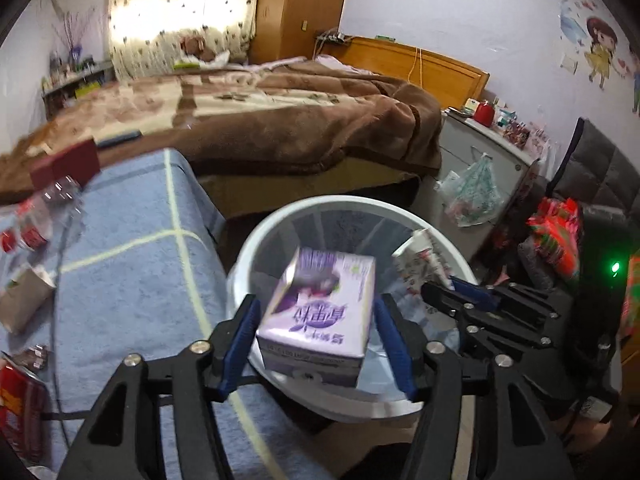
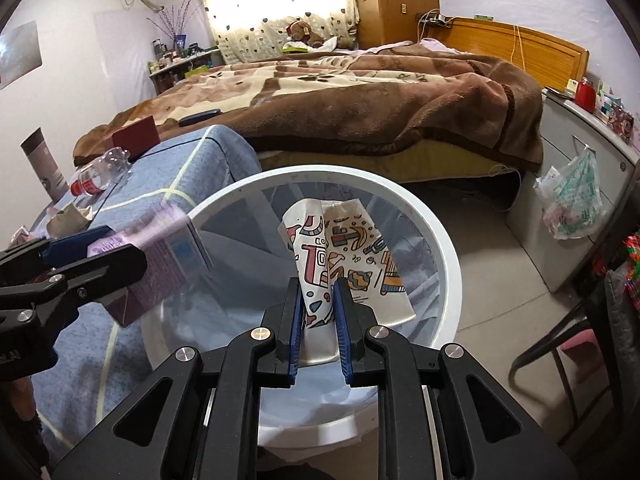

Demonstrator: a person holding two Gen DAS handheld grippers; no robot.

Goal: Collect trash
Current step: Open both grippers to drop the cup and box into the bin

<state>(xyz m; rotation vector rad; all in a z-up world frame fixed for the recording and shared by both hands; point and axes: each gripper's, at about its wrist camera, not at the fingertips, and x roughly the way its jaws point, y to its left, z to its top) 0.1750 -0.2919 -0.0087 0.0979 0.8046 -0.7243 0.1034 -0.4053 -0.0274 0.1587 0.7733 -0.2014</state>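
Observation:
A white bin (image 1: 256, 240) with a clear liner stands beside the blue-clothed table (image 1: 132, 280). A purple and white carton (image 1: 320, 312) sits over the bin's mouth between the pads of my left gripper (image 1: 316, 304). Thin gaps show on both sides of it, so the jaws stand open around it. My right gripper (image 2: 318, 280) is shut on a crumpled patterned paper cup (image 2: 344, 240) above the bin (image 2: 440, 240). In the right wrist view the left gripper (image 2: 100, 240) and the blurred carton (image 2: 160, 264) are at the left, over the rim.
On the table lie a plastic bottle (image 2: 100, 174), a dark red box (image 2: 136, 136), a brown tumbler (image 2: 44, 164) and scraps of paper (image 1: 24, 300). A bed (image 2: 360, 100) stands behind the bin. A grey cabinet with a hanging plastic bag (image 2: 572, 204) and a chair (image 2: 580, 340) are at the right.

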